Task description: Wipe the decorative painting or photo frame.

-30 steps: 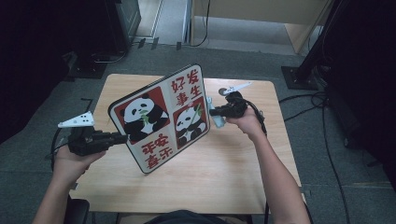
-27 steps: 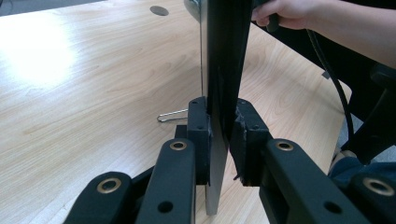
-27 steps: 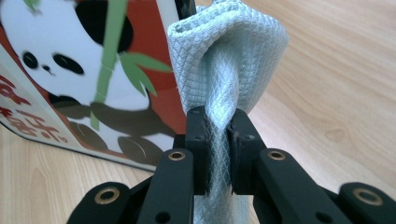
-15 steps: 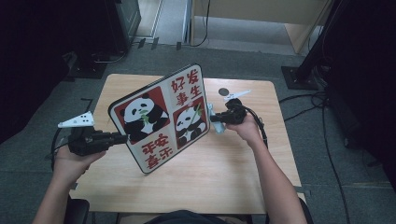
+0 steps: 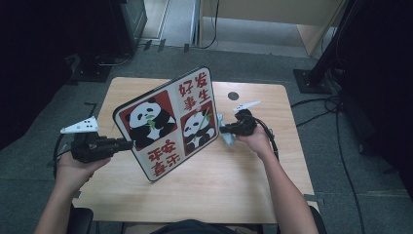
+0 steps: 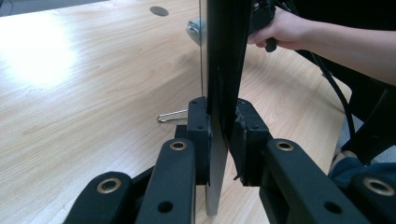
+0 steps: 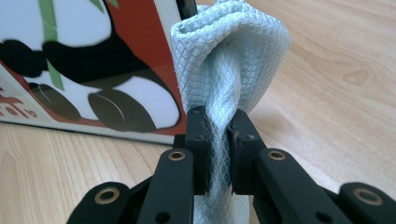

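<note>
- Clamped on the left edge of the panda board [image 5: 168, 124] by the left gripper [image 6: 219, 135], holding it propped upright on the table [image 5: 234, 180] for wiping.
- Pinched shut on a pale blue cloth [image 7: 229, 65] by the right gripper [image 7: 217, 151], just beside the board's right edge (cloth bunched, ready to rub the printed face).
- Small metal clip [image 6: 172, 115] lying flat behind the board.

Right hand lowers the cloth along the panda board's edge.

The right tool [image 5: 225, 130], clamped on a pale blue cloth [image 5: 227, 138], has sunk from beside the upper part of the panda board's [image 5: 165, 122] right edge to near its lower right corner, closer to the table [image 5: 234, 175]. A dark round hole [image 5: 233, 96] in the table, earlier covered by the hand, now shows behind it.
</note>
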Action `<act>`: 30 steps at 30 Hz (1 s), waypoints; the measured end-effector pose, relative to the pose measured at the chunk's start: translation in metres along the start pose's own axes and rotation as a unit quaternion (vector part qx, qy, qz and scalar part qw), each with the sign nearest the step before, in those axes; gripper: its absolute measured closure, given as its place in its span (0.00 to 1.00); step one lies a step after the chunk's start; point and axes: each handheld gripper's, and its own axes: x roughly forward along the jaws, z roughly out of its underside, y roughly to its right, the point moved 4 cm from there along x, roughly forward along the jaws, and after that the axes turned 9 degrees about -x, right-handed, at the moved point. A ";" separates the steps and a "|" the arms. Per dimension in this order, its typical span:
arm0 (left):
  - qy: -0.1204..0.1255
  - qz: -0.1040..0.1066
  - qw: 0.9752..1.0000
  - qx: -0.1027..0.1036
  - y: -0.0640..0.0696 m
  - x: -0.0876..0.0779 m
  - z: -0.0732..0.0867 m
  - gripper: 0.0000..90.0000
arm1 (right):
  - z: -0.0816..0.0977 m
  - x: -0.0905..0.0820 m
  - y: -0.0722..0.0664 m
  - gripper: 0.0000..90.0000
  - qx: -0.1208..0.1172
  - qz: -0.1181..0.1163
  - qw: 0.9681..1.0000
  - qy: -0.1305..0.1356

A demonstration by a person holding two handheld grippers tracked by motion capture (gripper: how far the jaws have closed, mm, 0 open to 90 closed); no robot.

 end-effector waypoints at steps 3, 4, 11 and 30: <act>-0.001 0.000 1.000 0.000 0.000 0.000 0.000 0.88 | 0.003 0.002 0.001 0.90 0.005 0.000 1.000 -0.006; 0.000 0.000 1.000 0.001 0.000 0.000 0.000 0.88 | 0.004 0.003 0.001 0.90 0.005 0.001 1.000 -0.006; -0.001 -0.002 1.000 0.002 0.001 0.000 0.000 0.88 | 0.012 0.007 0.001 0.90 0.005 0.003 1.000 -0.009; -0.003 -0.002 1.000 0.002 0.001 -0.001 0.000 0.88 | 0.014 0.003 0.003 0.90 0.017 0.028 0.999 -0.013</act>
